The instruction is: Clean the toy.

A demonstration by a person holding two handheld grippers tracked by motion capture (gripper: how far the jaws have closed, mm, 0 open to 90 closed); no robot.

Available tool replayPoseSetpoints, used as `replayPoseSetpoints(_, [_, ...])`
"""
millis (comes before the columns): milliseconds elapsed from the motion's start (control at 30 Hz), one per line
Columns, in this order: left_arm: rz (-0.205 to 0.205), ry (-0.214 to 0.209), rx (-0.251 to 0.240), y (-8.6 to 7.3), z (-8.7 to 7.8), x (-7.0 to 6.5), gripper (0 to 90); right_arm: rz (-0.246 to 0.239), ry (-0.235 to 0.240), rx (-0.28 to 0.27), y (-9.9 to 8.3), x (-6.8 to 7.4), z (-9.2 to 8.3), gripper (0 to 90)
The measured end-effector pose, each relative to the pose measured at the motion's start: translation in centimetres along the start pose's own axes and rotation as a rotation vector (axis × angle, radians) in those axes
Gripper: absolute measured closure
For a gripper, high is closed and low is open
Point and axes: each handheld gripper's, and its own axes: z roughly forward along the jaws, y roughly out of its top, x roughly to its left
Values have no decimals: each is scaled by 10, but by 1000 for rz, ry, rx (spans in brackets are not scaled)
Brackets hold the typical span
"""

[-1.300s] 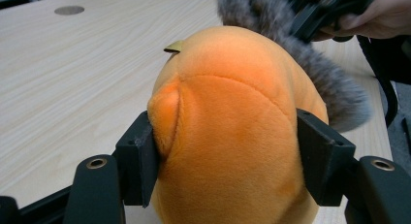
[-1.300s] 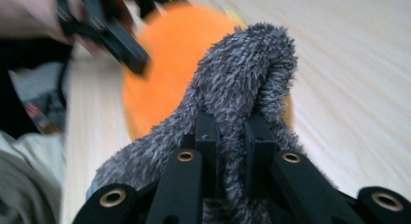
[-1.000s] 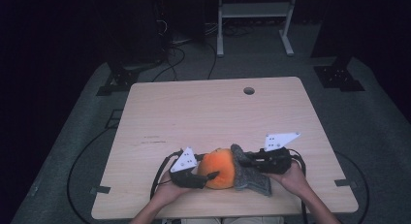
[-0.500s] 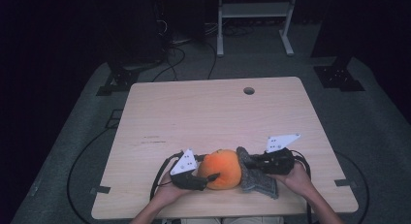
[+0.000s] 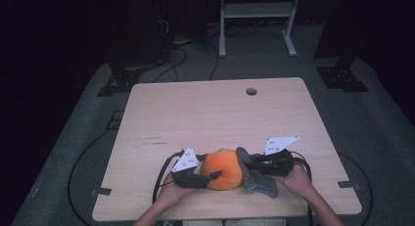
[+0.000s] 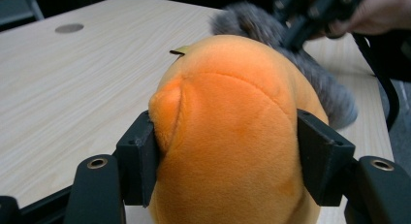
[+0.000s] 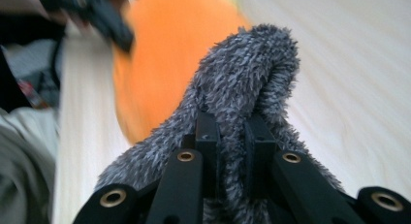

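A round orange plush toy (image 5: 224, 168) sits near the front edge of the wooden table (image 5: 205, 113). My left gripper (image 6: 228, 156) is shut on it from the left, one pad pressing into each side, and its jaws have just closed a little further on it. A grey fuzzy cloth (image 5: 257, 179) lies against the plush's right side and hangs toward the table edge. My right gripper (image 7: 231, 132) is shut on a raised fold of this grey cloth (image 7: 247, 73), right beside the orange plush (image 7: 169, 54). In the left gripper view the cloth (image 6: 271, 30) shows behind the plush.
A round cable hole (image 5: 251, 91) lies near the table's far edge. Both hands rest at the front edge. Cables run over the grey floor to the left, and a white metal frame (image 5: 254, 11) stands behind the table.
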Motion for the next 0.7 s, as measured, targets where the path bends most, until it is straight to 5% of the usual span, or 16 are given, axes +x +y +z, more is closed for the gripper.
replayPoseSetpoints(167, [-52,18,6,3,4,3,342,-11,5,-45,0,8,-9,794])
replayPoseSetpoints(267, [-67,21,5,10,10,1,322,-51,39,-111,19,20,-8,794])
replayPoseSetpoints(367, [-70,-2,16,14,12,1,211,-61,29,-88,22,20,-1,794])
replayPoseSetpoints(400, [-86,-57,39,16,13,3,147,-53,26,-74,17,16,4,795])
replayPoseSetpoints(433, [-86,-57,39,16,13,3,125,-53,26,-74,17,16,4,795])
replayPoseSetpoints(467, [-67,-101,41,16,11,3,126,-37,-1,-83,11,10,3,795])
replayPoseSetpoints(633, [-66,-113,32,15,7,5,297,7,-28,-68,2,1,-1,794])
replayPoseSetpoints(700, [-59,-81,39,13,5,5,365,8,-41,-55,-1,2,-2,794])
